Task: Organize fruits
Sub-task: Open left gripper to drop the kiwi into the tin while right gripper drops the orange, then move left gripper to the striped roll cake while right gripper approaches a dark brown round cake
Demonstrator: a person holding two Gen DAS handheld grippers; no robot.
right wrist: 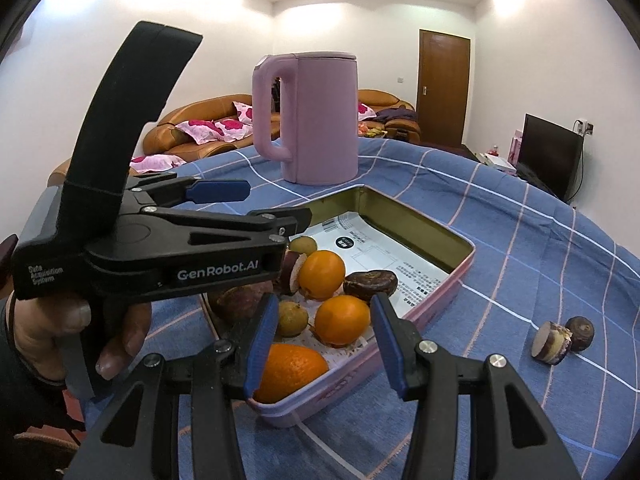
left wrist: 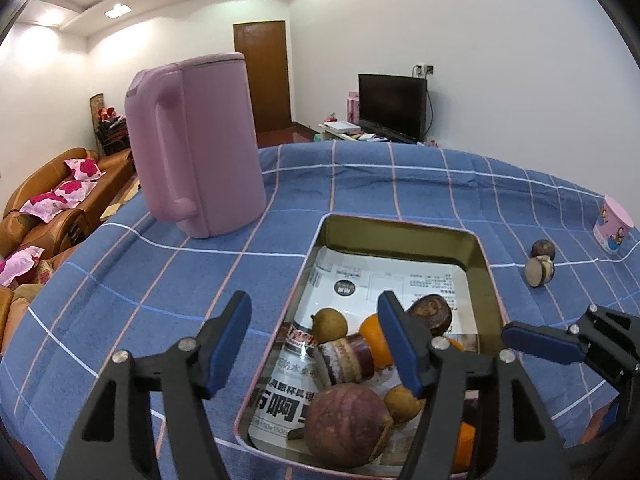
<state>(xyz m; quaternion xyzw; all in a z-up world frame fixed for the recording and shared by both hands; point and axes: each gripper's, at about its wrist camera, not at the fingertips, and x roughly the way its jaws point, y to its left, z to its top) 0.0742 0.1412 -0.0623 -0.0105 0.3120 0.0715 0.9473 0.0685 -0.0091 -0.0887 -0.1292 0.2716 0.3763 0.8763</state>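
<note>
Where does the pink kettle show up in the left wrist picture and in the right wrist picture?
Left wrist view: the kettle stands upper left on the blue cloth, handle facing the camera, beyond the tin.
Right wrist view: the kettle stands top centre, handle to the left, just past the tin's far corner.
Shared landmark: the tin of fruit.

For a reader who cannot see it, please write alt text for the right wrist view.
An open right gripper hovers over a pink tin tray of oranges and dark fruits on a blue checked tablecloth. At left, a hand holds the left gripper, open above the tray. A pink kettle stands behind; two dark fruit pieces lie at right.
</note>
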